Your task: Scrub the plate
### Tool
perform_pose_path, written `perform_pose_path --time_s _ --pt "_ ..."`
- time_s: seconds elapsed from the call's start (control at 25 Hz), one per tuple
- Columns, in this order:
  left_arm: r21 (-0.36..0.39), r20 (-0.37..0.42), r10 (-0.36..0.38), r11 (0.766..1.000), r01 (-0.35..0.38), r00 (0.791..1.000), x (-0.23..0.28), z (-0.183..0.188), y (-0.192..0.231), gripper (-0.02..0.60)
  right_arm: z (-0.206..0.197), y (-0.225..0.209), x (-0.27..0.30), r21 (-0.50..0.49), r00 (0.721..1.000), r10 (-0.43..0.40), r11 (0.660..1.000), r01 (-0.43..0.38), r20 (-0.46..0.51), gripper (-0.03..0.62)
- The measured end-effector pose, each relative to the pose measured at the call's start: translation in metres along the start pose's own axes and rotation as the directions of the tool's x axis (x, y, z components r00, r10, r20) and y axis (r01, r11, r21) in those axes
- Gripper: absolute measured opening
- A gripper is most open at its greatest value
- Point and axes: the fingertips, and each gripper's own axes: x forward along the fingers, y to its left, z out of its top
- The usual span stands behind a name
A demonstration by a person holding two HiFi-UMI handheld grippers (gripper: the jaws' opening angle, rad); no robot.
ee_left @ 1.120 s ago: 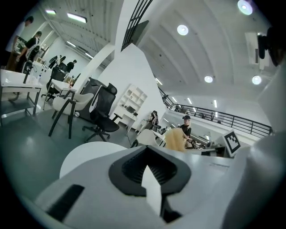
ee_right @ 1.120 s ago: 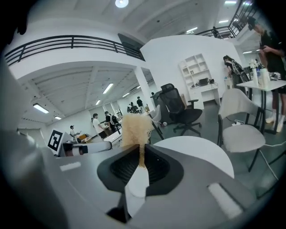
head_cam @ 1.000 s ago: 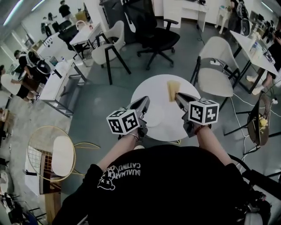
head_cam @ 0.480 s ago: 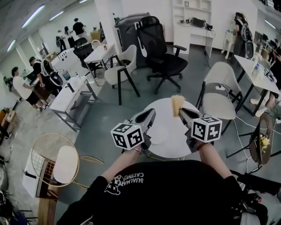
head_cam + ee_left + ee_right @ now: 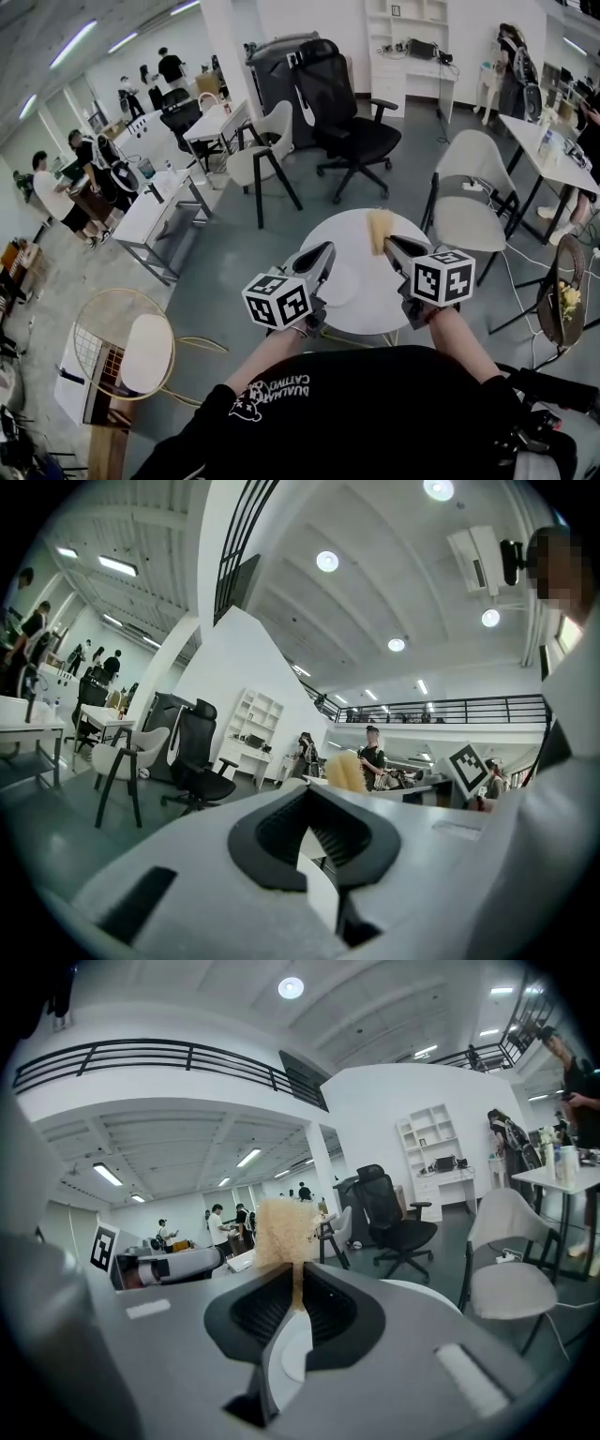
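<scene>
Plate near left tongs; sponge pinched in right tongs.

Open-plan office in large hall. Black swivel office chair on grey floor. Rows of white desks, people gathered round them. White shell chairs, round white table, white shelving unit against wall. Mezzanine railing overhead, strip lights on ceiling.

A: Scouring pad: tan, coarse-fibred, rough.
B: Round table: white, smooth, matt. Plate: white, smooth.
A: Right gripper: grey matt plastic; pads black, ribbed.
</scene>
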Motion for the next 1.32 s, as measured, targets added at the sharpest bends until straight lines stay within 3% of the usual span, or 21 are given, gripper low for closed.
perform_pose_path --time_s 0.48,1.32 --pt "-0.024 -0.037 0.017 1.000 -0.018 0.999 -0.001 -0.026 -0.006 0.000 -0.028 -0.005 -0.006 0.007 0.998 0.003 1.000 -0.002 -0.056 0.043" --pt "-0.037 -0.025 0.025 0.999 -0.026 0.999 -0.013 -0.015 0.014 0.000 -0.029 0.008 0.015 -0.012 0.998 0.003 1.000 -0.004 -0.066 0.043"
